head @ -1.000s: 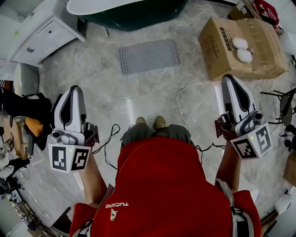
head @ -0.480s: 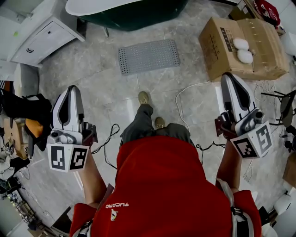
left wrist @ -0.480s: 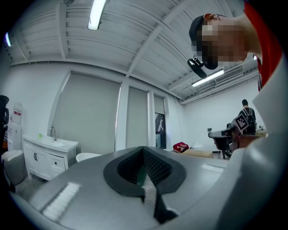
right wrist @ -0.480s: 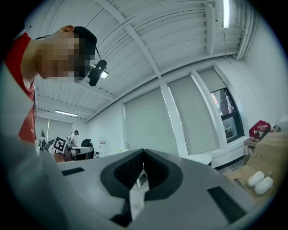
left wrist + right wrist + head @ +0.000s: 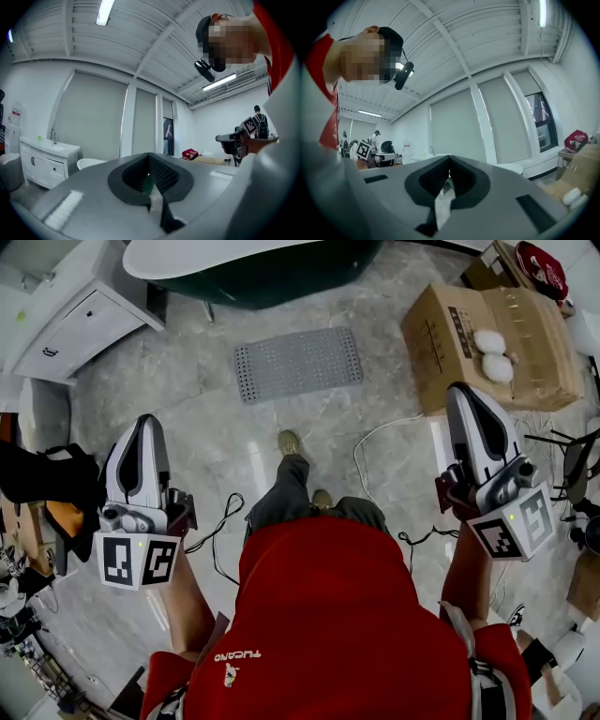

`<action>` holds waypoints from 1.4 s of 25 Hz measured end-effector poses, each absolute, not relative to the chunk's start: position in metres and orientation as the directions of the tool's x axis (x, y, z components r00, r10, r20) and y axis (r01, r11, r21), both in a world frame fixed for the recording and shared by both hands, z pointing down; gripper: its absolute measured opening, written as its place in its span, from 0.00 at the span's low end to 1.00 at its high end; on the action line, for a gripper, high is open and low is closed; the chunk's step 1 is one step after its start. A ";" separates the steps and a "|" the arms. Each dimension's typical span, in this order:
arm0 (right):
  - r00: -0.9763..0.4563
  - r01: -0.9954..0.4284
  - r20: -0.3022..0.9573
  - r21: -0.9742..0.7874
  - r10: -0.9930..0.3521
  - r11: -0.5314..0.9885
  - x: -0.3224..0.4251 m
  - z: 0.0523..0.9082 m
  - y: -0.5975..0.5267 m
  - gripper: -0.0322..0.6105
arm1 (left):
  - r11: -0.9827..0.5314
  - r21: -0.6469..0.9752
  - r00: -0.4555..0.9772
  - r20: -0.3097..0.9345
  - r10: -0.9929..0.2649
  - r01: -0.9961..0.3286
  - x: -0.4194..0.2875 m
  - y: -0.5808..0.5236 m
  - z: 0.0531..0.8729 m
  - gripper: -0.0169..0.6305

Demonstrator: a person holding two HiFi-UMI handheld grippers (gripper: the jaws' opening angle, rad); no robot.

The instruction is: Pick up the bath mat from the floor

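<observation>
The grey perforated bath mat (image 5: 298, 363) lies flat on the marble floor ahead of me, just in front of the dark green tub (image 5: 253, 263). My left gripper (image 5: 141, 425) is held level at the left, well short of the mat, its jaws shut on nothing. My right gripper (image 5: 459, 395) is level at the right, also shut and empty. In the left gripper view the left gripper (image 5: 149, 159) has its jaws closed together; in the right gripper view the right gripper (image 5: 449, 161) looks the same. Neither gripper view shows the mat.
A cardboard box (image 5: 487, 334) with two white items stands right of the mat. A white vanity cabinet (image 5: 70, 320) is at far left. Cables (image 5: 370, 442) trail across the floor near my feet. Dark bags and clutter (image 5: 42, 484) lie at the left edge.
I have stepped forward with one foot, and both grippers have come nearer to the mat. The mat now sits lower in the head view. Both jaws stay shut.
</observation>
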State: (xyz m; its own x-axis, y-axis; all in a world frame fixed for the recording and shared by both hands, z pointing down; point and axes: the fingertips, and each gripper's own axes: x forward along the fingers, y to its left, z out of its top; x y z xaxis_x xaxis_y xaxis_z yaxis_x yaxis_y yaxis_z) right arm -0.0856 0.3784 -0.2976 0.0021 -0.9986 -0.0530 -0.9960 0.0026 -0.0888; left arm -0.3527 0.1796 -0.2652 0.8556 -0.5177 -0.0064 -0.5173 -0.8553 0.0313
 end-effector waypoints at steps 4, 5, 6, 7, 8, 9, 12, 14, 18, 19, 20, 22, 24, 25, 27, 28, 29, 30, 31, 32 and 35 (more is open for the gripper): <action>0.000 -0.998 -0.054 -0.064 -0.999 0.004 -0.071 -0.303 0.333 0.05 | -0.852 0.027 0.852 -0.001 -0.523 -0.523 -0.338 0.135 -0.261 0.03; 0.003 -0.998 -0.051 -0.056 -0.999 0.000 -0.066 -0.303 0.321 0.05 | -0.851 0.026 0.852 0.000 -0.524 -0.524 -0.333 0.124 -0.260 0.03; 0.007 -0.999 -0.048 -0.049 -0.999 -0.005 -0.061 -0.304 0.309 0.05 | -0.852 0.027 0.852 -0.001 -0.523 -0.523 -0.328 0.112 -0.259 0.03; 0.011 -0.999 -0.046 -0.044 -0.999 -0.009 -0.056 -0.304 0.298 0.05 | -0.853 0.029 0.853 -0.002 -0.522 -0.521 -0.323 0.100 -0.259 0.03; 0.015 -0.999 -0.046 -0.041 -0.999 -0.013 -0.051 -0.304 0.287 0.05 | -0.854 0.030 0.855 -0.003 -0.519 -0.519 -0.318 0.089 -0.258 0.03; 0.019 -0.999 -0.045 -0.042 -0.999 -0.017 -0.048 -0.305 0.276 0.05 | -0.856 0.029 0.857 -0.003 -0.516 -0.516 -0.313 0.077 -0.257 0.03; 0.033 -0.998 -0.035 -0.045 -0.999 -0.032 -0.040 -0.302 0.246 0.05 | -0.862 0.023 0.862 0.000 -0.507 -0.507 -0.303 0.044 -0.255 0.03; 0.048 -0.998 -0.020 -0.046 -0.999 -0.048 -0.035 -0.298 0.228 0.05 | -0.863 0.025 0.864 0.002 -0.504 -0.504 -0.299 0.021 -0.254 0.03; 0.085 -0.996 0.005 -0.027 -0.996 -0.085 -0.031 -0.296 0.198 0.05 | -0.864 0.040 0.864 0.003 -0.503 -0.502 -0.297 -0.022 -0.252 0.03; 0.092 -0.995 0.009 -0.023 -0.996 -0.093 -0.030 -0.296 0.192 0.05 | -0.864 0.043 0.865 0.003 -0.501 -0.501 -0.296 -0.031 -0.251 0.03; 0.099 -0.995 0.012 -0.019 -0.995 -0.099 -0.029 -0.297 0.188 0.05 | -0.865 0.045 0.866 0.004 -0.500 -0.500 -0.296 -0.038 -0.250 0.03; 0.109 -0.994 0.017 -0.014 -0.994 -0.109 -0.025 -0.299 0.180 0.05 | -0.866 0.047 0.867 0.006 -0.498 -0.498 -0.293 -0.050 -0.248 0.03; 0.114 -0.993 0.026 -0.008 -0.993 -0.114 -0.022 -0.299 0.175 0.05 | -0.866 0.050 0.867 0.009 -0.498 -0.497 -0.290 -0.057 -0.246 0.03; 0.114 -0.993 0.032 -0.006 -0.993 -0.114 -0.021 -0.298 0.173 0.05 | -0.866 0.054 0.867 0.010 -0.498 -0.498 -0.289 -0.060 -0.244 0.03; 0.111 -0.994 0.038 -0.002 -0.993 -0.111 -0.018 -0.299 0.166 0.05 | -0.863 0.064 0.866 0.016 -0.500 -0.500 -0.288 -0.065 -0.240 0.03; 0.109 -0.994 0.039 -0.002 -0.993 -0.109 -0.017 -0.299 0.162 0.05 | -0.863 0.067 0.865 0.020 -0.501 -0.501 -0.287 -0.068 -0.239 0.03; 0.106 -0.994 0.038 -0.002 -0.994 -0.106 -0.017 -0.299 0.159 0.05 | -0.862 0.070 0.865 0.025 -0.501 -0.502 -0.287 -0.069 -0.237 0.03; 0.103 -0.995 0.036 -0.005 -0.994 -0.103 -0.015 -0.299 0.156 0.05 | -0.862 0.071 0.865 0.030 -0.501 -0.501 -0.285 -0.070 -0.236 0.03; 0.100 -0.995 0.034 -0.007 -0.994 -0.100 -0.014 -0.299 0.154 0.05 | -0.863 0.071 0.865 0.035 -0.500 -0.501 -0.283 -0.071 -0.235 0.03; 0.096 -0.995 0.032 -0.010 -0.995 -0.097 -0.011 -0.298 0.152 0.05 | -0.863 0.070 0.866 0.038 -0.499 -0.501 -0.280 -0.071 -0.235 0.03; 0.087 -0.996 0.029 -0.014 -0.996 -0.088 0.000 -0.295 0.148 0.05 | -0.862 0.062 0.864 0.042 -0.502 -0.504 -0.269 -0.071 -0.236 0.03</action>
State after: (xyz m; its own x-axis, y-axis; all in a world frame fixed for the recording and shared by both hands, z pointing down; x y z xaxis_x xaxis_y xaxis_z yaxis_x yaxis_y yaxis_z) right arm -0.0001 0.1478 -0.2948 0.0871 -0.9958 0.0288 -0.9961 -0.0875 -0.0136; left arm -0.2688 -0.0711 -0.2360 0.8637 -0.5022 0.0420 -0.5039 -0.8615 0.0622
